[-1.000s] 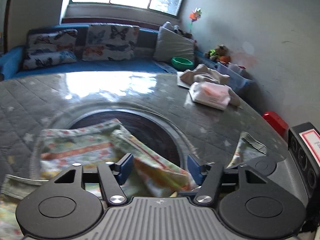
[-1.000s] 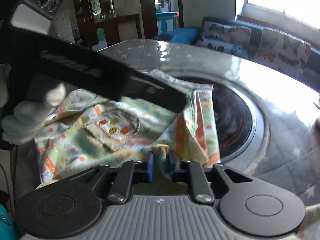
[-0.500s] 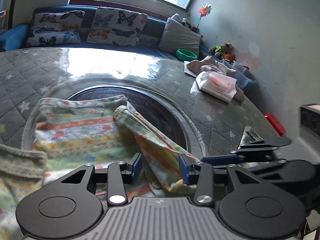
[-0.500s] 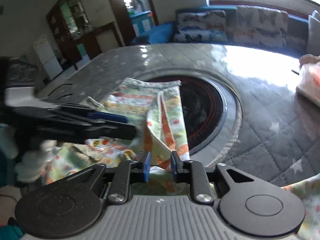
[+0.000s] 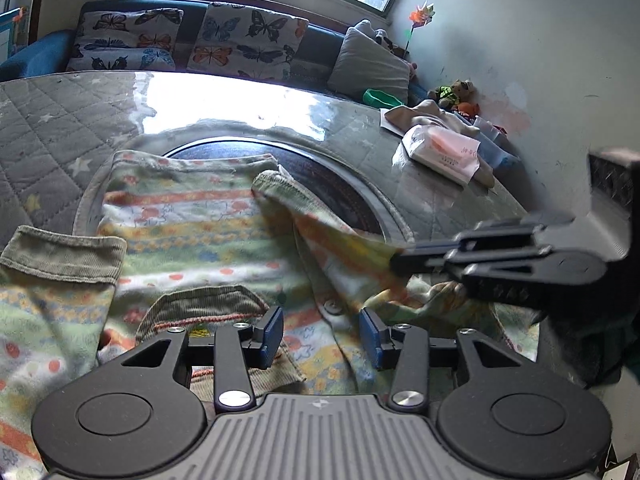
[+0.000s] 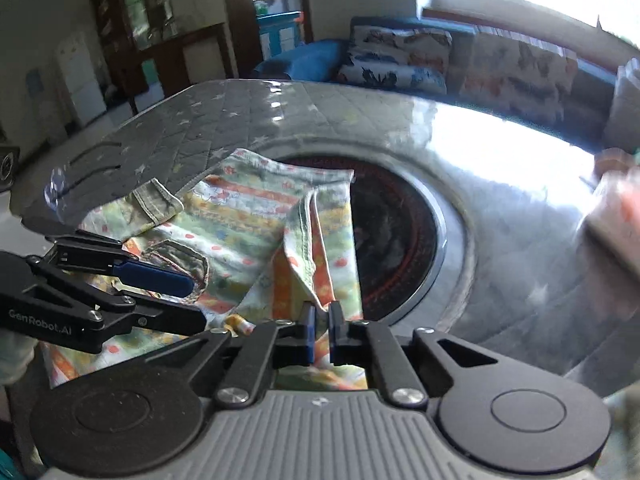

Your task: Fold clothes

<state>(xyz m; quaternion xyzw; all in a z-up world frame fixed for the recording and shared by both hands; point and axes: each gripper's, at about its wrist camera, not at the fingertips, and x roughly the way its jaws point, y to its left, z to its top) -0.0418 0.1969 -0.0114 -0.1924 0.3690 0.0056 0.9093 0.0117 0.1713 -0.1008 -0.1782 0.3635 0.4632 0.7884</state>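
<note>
The right gripper (image 6: 320, 334) pinches a lifted fold of the striped child's garment (image 5: 192, 216) spread on the quilted tabletop (image 5: 48, 128), seemingly to carry it across, while the left gripper (image 5: 320, 338) hovers wide open above the cloth, holding nothing.

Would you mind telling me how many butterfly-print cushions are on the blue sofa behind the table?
2: the left butterfly cushion and the right butterfly cushion, side by side under the window. More may sit out of frame.
</note>
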